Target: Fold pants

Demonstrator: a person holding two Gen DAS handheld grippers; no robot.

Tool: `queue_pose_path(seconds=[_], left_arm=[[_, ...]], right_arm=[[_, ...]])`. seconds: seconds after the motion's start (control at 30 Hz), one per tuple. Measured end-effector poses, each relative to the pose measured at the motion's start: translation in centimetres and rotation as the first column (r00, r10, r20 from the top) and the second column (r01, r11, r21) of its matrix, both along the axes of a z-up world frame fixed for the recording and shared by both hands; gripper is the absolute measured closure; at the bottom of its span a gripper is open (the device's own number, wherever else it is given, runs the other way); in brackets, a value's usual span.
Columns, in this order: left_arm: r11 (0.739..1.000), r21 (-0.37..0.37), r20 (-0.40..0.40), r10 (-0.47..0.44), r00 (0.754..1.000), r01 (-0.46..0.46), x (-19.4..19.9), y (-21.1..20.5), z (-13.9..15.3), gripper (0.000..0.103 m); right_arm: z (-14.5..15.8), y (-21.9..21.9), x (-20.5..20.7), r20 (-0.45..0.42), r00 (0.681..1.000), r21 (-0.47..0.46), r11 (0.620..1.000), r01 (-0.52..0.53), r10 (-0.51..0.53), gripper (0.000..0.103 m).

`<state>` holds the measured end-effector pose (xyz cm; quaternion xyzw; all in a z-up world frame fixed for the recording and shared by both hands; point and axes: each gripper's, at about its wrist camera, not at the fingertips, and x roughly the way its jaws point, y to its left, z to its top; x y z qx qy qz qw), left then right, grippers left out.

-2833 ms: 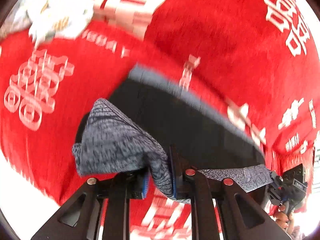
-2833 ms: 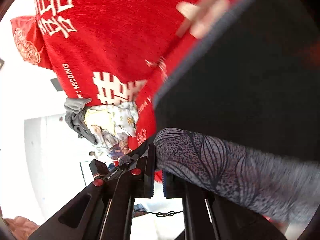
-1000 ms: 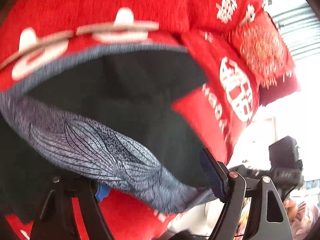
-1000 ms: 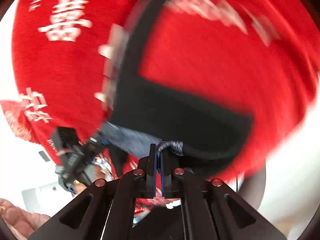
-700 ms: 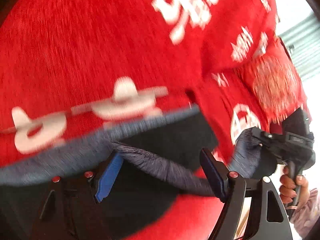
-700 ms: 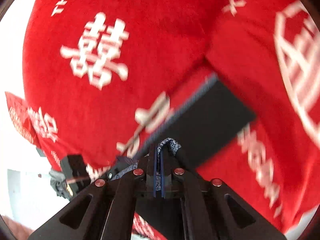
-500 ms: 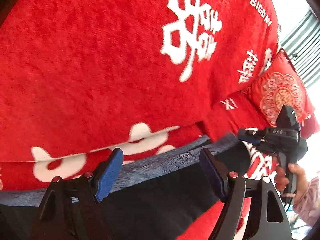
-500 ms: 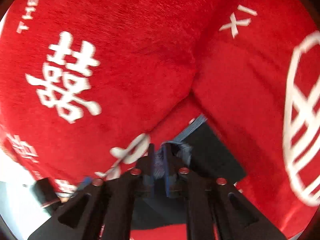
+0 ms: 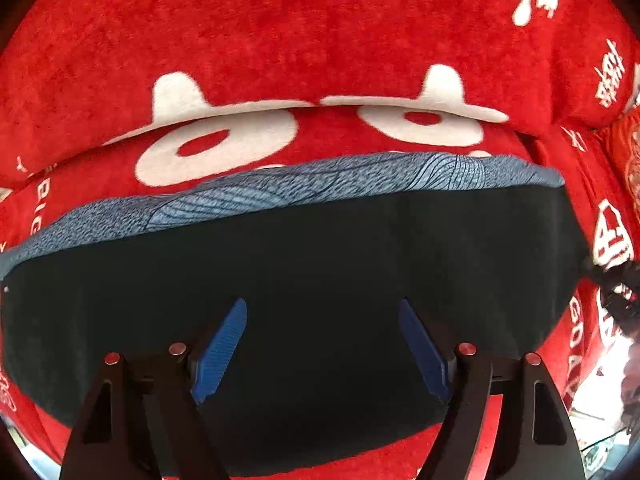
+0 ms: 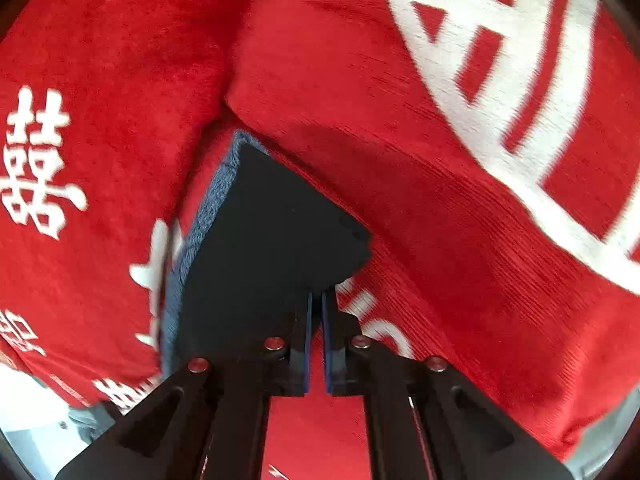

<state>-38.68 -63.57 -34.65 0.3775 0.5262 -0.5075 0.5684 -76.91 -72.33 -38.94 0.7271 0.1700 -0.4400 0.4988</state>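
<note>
The pants (image 9: 304, 264) lie folded flat on the red cover, black side up, with a blue-grey patterned edge (image 9: 320, 180) along the far side. My left gripper (image 9: 322, 312) is open and empty, hovering just over the near half of the pants. In the right wrist view the pants (image 10: 264, 240) show as a black slab with a blue-grey edge on the left. My right gripper (image 10: 316, 300) is nearly closed at the near right corner of the pants; whether cloth is still between the pads cannot be seen.
The red plush cover with white characters (image 9: 280, 40) spreads all around the pants. A raised red fold or cushion (image 10: 460, 140) rises right of the pants. A dark object (image 9: 616, 292) shows at the right edge of the left wrist view.
The pants were carried over and laid flat. My left gripper opened and let go of the patterned cloth. My right gripper lowered its corner down to the cover.
</note>
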Motion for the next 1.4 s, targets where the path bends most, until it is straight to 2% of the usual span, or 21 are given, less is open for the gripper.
queue_pose_path(seconds=[0.1, 0.17, 0.23, 0.3, 0.33, 0.37, 0.47, 0.57, 0.63, 0.67, 0.77, 0.8, 0.9, 0.97, 1.0, 1.03, 1.1, 1.17, 1.23, 1.3, 1.4], left_arm=[[1.000, 0.019, 0.024, 0.019, 1.000, -0.020, 0.4, 0.0, -0.8, 0.023], [0.998, 0.041, 0.044, 0.035, 0.998, -0.037, 0.5, -0.1, -1.4, 0.023], [0.999, 0.043, 0.042, 0.031, 0.999, -0.033, 0.3, -0.1, -0.8, 0.023], [1.000, 0.007, 0.040, 0.016, 0.999, -0.016, 0.2, -0.1, 0.7, 0.023], [1.000, -0.005, 0.045, 0.009, 0.999, -0.009, 0.2, -0.3, 1.1, 0.023], [1.000, -0.019, 0.057, -0.001, 0.998, 0.002, 0.1, -0.6, 1.5, 0.023], [0.999, -0.035, 0.081, 0.001, 0.997, 0.002, -0.2, -2.2, 1.3, 0.023], [0.998, -0.012, 0.095, 0.056, 0.994, -0.055, -0.8, -4.4, -0.3, 0.023], [0.995, 0.001, 0.117, 0.099, 0.988, -0.100, -0.7, -5.3, -1.7, 0.023], [0.994, -0.007, 0.122, 0.108, 0.987, -0.108, -0.6, -5.4, -1.9, 0.023], [0.994, -0.024, 0.147, 0.111, 0.983, -0.108, 1.3, -5.1, -1.9, 0.023], [0.993, -0.012, 0.161, 0.115, 0.980, -0.114, 2.3, -4.7, -1.7, 0.023], [0.988, 0.013, 0.188, 0.146, 0.971, -0.151, 5.5, -2.2, -0.1, 0.023], [0.987, 0.022, 0.199, 0.153, 0.968, -0.161, 7.2, 0.1, 1.1, 0.023], [0.985, 0.027, 0.194, 0.163, 0.967, -0.171, 8.4, 1.7, 1.7, 0.023], [0.983, 0.031, 0.188, 0.174, 0.967, -0.183, 9.2, 2.8, 1.9, 0.023], [0.976, 0.043, 0.169, 0.203, 0.964, -0.213, 11.0, 5.2, 2.2, 0.023], [0.969, 0.058, 0.156, 0.228, 0.961, -0.239, 13.0, 7.8, 2.1, 0.023], [0.965, 0.061, 0.143, 0.245, 0.959, -0.256, 14.3, 10.0, 1.6, 0.023], [0.964, 0.052, 0.132, 0.253, 0.958, -0.262, 17.3, 12.1, 1.7, 0.023], [0.963, 0.036, 0.116, 0.262, 0.958, -0.268, 22.2, 14.6, 1.8, 0.023]], right_arm=[[3.1, -1.9, 1.5, -0.051, 0.993, -0.146, 0.983, -0.114, 0.107, 0.098], [2.2, -2.8, 1.9, -0.118, 0.982, -0.066, 0.985, -0.159, 0.151, 0.098], [0.0, -2.3, 1.3, -0.125, 0.979, 0.048, 0.986, -0.157, 0.162, 0.098], [0.4, -1.6, 1.0, -0.166, 0.972, 0.060, 0.986, -0.158, 0.166, 0.096], [1.4, -1.3, 1.0, -0.238, 0.957, 0.055, 0.986, -0.158, 0.166, 0.092], [2.5, -1.2, 1.0, -0.281, 0.947, 0.027, 0.987, -0.157, 0.158, 0.091], [6.3, -1.6, 3.4, -0.267, 0.943, -0.134, 0.962, -0.239, 0.197, 0.091], [6.6, -3.5, 10.9, -0.213, 0.882, -0.170, 0.873, -0.457, 0.420, 0.091], [5.3, -4.6, 16.1, -0.244, 0.817, -0.162, 0.809, -0.566, 0.523, 0.091], [4.5, -4.9, 17.8, -0.258, 0.797, -0.153, 0.792, -0.592, 0.546, 0.091], [1.7, -5.7, 20.2, -0.318, 0.753, -0.100, 0.769, -0.631, 0.576, 0.088], [1.2, -5.9, 20.1, -0.351, 0.740, -0.094, 0.765, -0.637, 0.573, 0.097], [1.6, -6.4, 18.7, -0.406, 0.742, -0.054, 0.797, -0.602, 0.533, 0.099], [2.3, -6.4, 17.9, -0.414, 0.735, -0.012, 0.804, -0.594, 0.537, 0.091], [2.5, -6.3, 17.6, -0.403, 0.734, -0.006, 0.800, -0.599, 0.547, 0.083], [3.1, -6.0, 17.7, -0.392, 0.728, 0.001, 0.791, -0.612, 0.563, 0.067], [4.5, -5.2, 18.3, -0.381, 0.699, -0.006, 0.755, -0.656, 0.605, 0.044], [5.8, -4.2, 20.9, -0.344, 0.672, -0.043, 0.704, -0.709, 0.656, 0.043], [6.9, -3.1, 25.2, -0.289, 0.627, -0.088, 0.633, -0.770, 0.723, 0.043], [7.9, -1.6, 30.9, -0.253, 0.556, -0.128, 0.542, -0.830, 0.792, 0.043], [9.0, 0.3, 40.1, -0.223, 0.428, -0.184, 0.393, -0.901, 0.876, 0.043]])
